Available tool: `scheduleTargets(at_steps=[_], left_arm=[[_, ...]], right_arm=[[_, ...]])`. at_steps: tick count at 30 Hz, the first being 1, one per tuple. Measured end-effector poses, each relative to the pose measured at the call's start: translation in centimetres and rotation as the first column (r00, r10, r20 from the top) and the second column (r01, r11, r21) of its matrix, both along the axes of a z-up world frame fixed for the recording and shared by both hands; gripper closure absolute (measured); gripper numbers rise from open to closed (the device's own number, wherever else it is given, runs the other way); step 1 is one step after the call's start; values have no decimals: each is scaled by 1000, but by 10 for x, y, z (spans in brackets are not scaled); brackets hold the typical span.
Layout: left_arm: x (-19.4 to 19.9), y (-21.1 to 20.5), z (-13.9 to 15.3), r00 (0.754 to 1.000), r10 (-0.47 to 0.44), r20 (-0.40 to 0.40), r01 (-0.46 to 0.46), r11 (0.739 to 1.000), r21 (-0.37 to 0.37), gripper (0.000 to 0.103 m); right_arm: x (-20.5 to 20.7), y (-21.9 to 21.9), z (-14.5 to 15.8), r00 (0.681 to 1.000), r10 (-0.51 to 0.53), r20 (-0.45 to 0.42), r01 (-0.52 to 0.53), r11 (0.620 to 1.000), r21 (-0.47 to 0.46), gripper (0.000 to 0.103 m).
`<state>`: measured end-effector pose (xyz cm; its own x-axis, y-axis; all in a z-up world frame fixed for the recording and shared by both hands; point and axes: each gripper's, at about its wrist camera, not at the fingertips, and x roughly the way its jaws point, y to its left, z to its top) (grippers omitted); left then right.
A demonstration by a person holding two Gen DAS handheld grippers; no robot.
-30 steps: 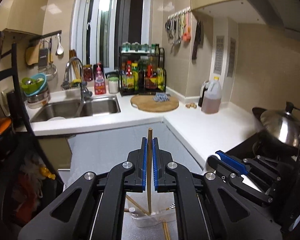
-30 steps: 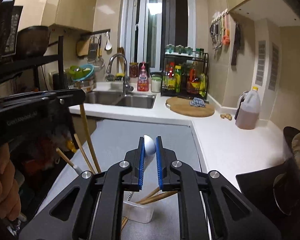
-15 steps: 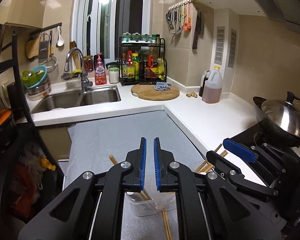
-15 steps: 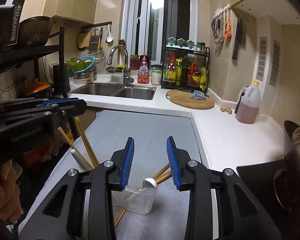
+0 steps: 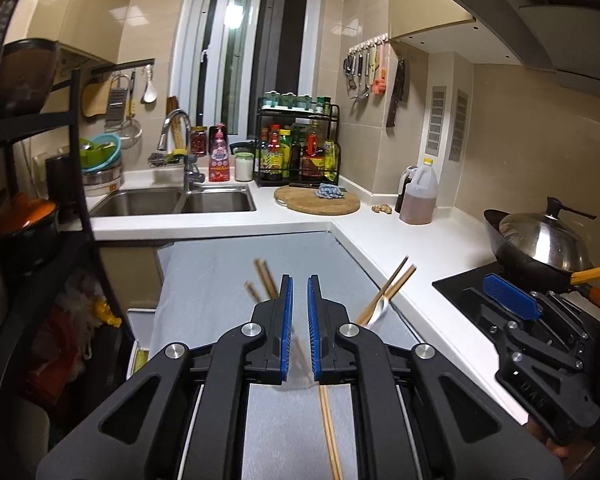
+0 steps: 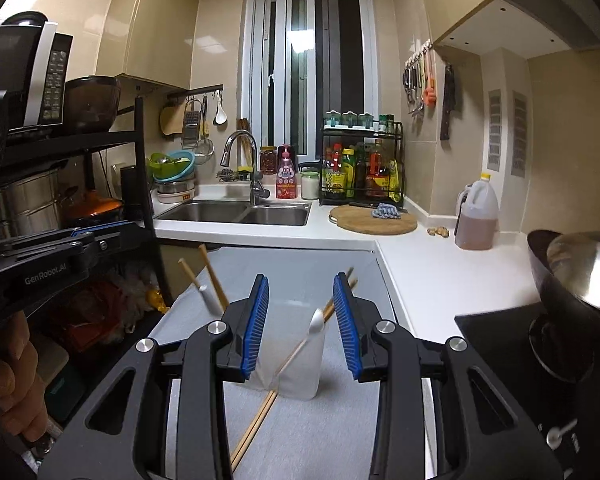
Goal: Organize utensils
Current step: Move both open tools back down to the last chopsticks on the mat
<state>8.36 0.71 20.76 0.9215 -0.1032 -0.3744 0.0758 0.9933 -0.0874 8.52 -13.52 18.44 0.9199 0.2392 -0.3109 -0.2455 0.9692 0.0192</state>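
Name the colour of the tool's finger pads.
Blue ribbed finger pads, clearest in the right wrist view.

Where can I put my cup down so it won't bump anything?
On the bare white counter between the cutting board and the stove. The grey mat beyond the clear container is bare too. By the container it's crowded with chopsticks.

beige tiled walls (image 6: 468, 168) meet at a corner above a white counter (image 6: 432, 268). a tall window (image 6: 312, 68) stands behind the steel sink (image 6: 236, 212), dark outside. a black shelf rack (image 6: 72, 144) stands left.
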Motion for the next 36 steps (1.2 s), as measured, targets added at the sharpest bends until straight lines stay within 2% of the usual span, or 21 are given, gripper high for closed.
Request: scheduleTargets(at_steps=[1, 3, 5, 6, 10, 15, 18, 20, 23, 25, 29, 36], left_arm=[[-7, 3, -6, 1000, 9, 0, -9, 1000, -4, 95], [-18, 10, -19, 1000, 22, -9, -22, 1000, -17, 95], [-30, 17, -37, 999, 39, -19, -40, 999, -25, 95], [-34, 18, -43, 999, 44, -20, -44, 999, -24, 95], [-56, 23, -76, 997, 69, -29, -69, 998, -1, 95], [-83, 29, -119, 993, 113, -47, -111, 993, 26, 95], [-88, 35, -132, 987, 141, -76, -139, 990, 32, 95], [-88, 43, -130, 986, 152, -70, -151, 988, 19, 95], [-91, 53, -128, 982, 181, -45, -181, 983, 16, 95], [-90, 58, -130, 981, 184, -57, -185, 983, -9, 95], [-88, 61, -132, 982, 178, -69, -180, 983, -27, 95], [-91, 59, -132, 984, 168, -60, -170, 985, -33, 95]], right_arm=[[-6, 0, -8, 1000, 1, -13, -1, 1000, 8, 70], [-15, 0, -23, 999, 1, -41, 0, 1000, 20, 80], [-23, 1, -41, 998, -4, -69, 6, 999, 31, 95], [-27, 2, -49, 997, -6, -82, 9, 999, 35, 98], [-43, 9, -86, 993, -13, -117, 18, 999, 39, 99], [-54, 37, -147, 969, 12, -247, -6, 1000, 23, 98], [-51, 57, -179, 945, 40, -325, -45, 999, -8, 98], [-46, 64, -193, 930, 40, -366, -46, 999, -6, 98], [-37, 68, -207, 914, 17, -406, -26, 1000, -17, 97], [-32, 70, -212, 904, 9, -428, -17, 1000, -17, 97], [-31, 73, -214, 905, 2, -426, -18, 999, -33, 93], [-33, 82, -217, 884, 26, -466, -43, 999, -26, 90]])
